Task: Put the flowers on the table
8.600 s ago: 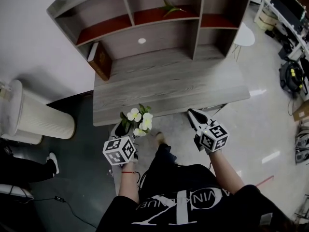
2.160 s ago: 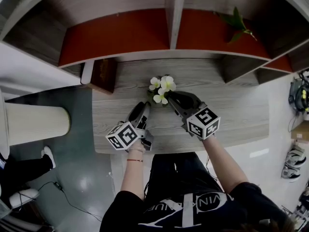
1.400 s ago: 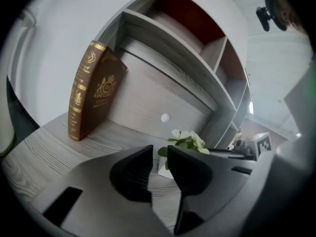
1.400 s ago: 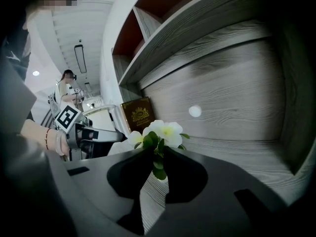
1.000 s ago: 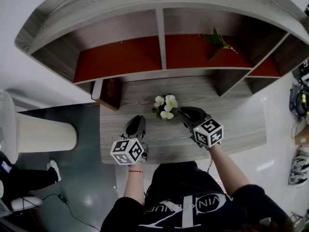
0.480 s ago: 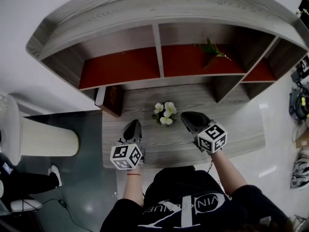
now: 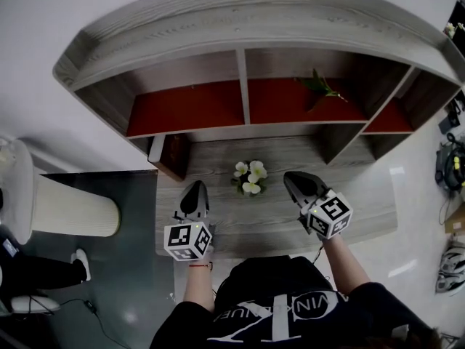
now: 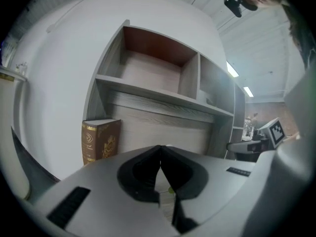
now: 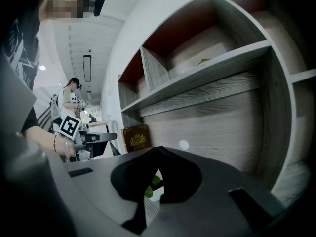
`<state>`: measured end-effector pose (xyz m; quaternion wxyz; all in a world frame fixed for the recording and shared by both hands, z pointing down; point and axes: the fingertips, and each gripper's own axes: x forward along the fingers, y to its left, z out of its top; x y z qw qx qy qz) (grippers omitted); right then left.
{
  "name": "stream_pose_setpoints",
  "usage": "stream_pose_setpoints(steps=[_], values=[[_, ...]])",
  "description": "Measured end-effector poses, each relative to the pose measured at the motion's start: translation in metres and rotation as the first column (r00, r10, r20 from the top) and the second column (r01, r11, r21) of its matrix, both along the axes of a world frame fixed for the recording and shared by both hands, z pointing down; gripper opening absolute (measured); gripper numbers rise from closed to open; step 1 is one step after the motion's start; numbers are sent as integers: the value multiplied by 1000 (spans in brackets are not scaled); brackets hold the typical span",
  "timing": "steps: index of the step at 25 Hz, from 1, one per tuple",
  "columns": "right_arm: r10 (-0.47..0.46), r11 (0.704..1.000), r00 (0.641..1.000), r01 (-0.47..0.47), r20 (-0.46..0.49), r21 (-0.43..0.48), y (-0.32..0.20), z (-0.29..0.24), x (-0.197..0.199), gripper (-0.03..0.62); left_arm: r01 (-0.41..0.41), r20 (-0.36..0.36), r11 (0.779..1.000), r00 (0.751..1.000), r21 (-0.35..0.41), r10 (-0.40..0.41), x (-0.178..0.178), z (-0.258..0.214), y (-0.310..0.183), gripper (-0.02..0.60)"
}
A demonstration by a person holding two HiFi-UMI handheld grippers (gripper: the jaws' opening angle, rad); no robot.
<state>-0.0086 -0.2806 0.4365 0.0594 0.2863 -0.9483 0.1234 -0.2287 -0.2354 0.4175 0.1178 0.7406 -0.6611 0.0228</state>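
Your left gripper (image 7: 195,192) and right gripper (image 7: 293,182) are both closed, holding nothing. The flowers (image 7: 249,178) sit on the table (image 7: 240,225) between them, touching neither.

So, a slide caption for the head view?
White green-leaved flowers sit on the grey wooden table between the shut left gripper and shut right gripper.

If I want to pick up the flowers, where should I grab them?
Grab the flowers low down, by the green part under the white blooms, coming from the table's front edge. The blooms face up and would probably squash, and the shelf closes off the back.
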Motion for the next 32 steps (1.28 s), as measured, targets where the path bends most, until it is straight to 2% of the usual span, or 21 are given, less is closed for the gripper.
stream_pose_setpoints(steps=[9, 15, 32], values=[[29, 998, 999, -30, 34, 48, -13, -20, 12, 9, 22, 48, 998, 999, 58, -25, -6, -26, -1, 5], [33, 996, 998, -36, 48, 76, -19, -33, 14, 9, 42, 40, 996, 998, 82, -46, -13, -36, -1, 5], [66, 994, 993, -74, 97, 80, -29, -43, 25, 9, 61, 54, 991, 996, 119, -67, -15, -54, -4, 5]])
